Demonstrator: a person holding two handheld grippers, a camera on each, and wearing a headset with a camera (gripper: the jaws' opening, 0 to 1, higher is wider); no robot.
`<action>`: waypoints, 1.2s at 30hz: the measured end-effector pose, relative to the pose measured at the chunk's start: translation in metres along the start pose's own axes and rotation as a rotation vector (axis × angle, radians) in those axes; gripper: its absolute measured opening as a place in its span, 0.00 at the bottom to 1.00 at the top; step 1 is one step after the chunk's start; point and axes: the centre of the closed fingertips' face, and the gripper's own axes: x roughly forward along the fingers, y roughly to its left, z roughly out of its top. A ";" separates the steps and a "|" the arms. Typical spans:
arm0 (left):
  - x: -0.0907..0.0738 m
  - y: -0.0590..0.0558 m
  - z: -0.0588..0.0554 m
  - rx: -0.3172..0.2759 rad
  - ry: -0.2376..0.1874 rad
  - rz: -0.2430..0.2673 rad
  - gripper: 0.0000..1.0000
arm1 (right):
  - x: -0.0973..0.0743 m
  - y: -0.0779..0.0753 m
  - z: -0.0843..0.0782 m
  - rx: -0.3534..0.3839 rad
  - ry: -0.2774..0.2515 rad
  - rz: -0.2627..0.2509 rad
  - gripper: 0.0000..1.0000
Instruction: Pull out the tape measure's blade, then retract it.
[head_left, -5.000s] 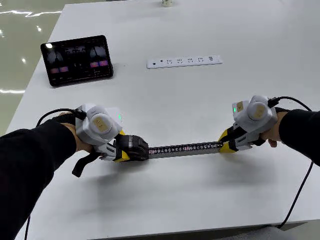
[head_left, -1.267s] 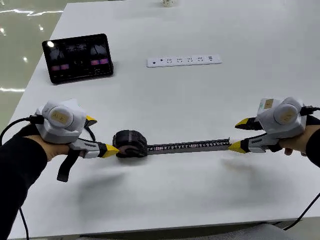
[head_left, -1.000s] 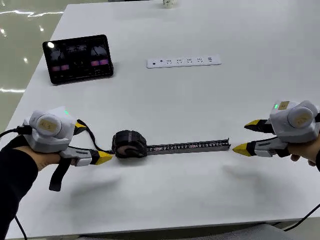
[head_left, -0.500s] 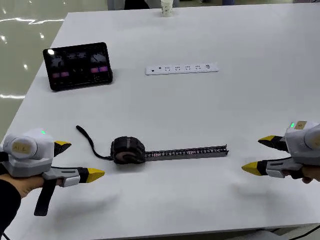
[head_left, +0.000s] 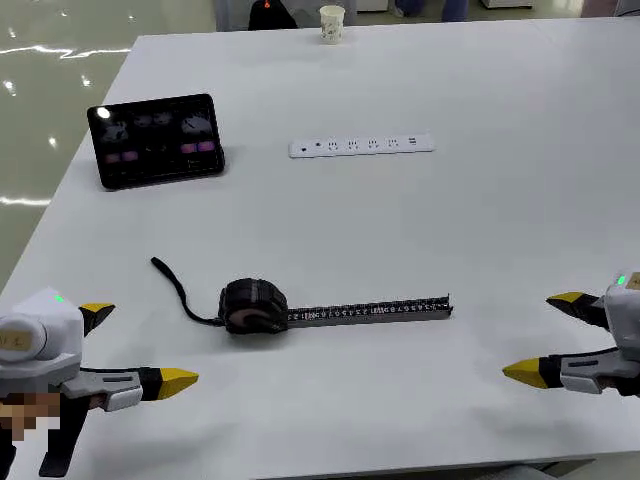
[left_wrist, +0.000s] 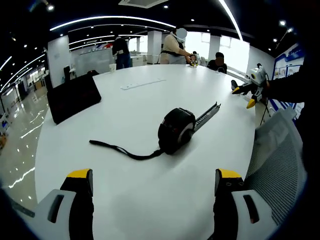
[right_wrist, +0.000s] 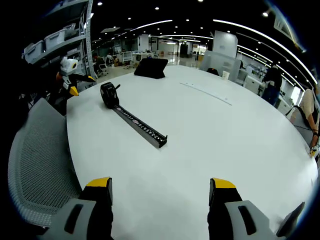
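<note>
The left hand-held gripper stands wide, holding nothing. The tape measure lies on the counter ahead of its jaws, apart from them, with the strap on that gripper's side. The blade is pulled out, its tip pointing toward the right hand-held gripper — also wide, empty, well apart.

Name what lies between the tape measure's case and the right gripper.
The pulled-out blade, then bare white table, as the head view shows.
</note>
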 end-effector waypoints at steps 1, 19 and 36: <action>0.000 0.001 0.000 -0.004 0.001 0.003 0.99 | -0.002 0.001 -0.002 -0.001 0.000 -0.003 0.80; -0.006 -0.003 -0.007 0.002 0.029 0.013 0.99 | -0.022 0.003 -0.026 0.000 0.023 -0.009 0.99; -0.006 -0.011 0.000 0.025 0.040 0.011 0.99 | -0.027 0.006 -0.028 0.007 0.032 0.002 0.99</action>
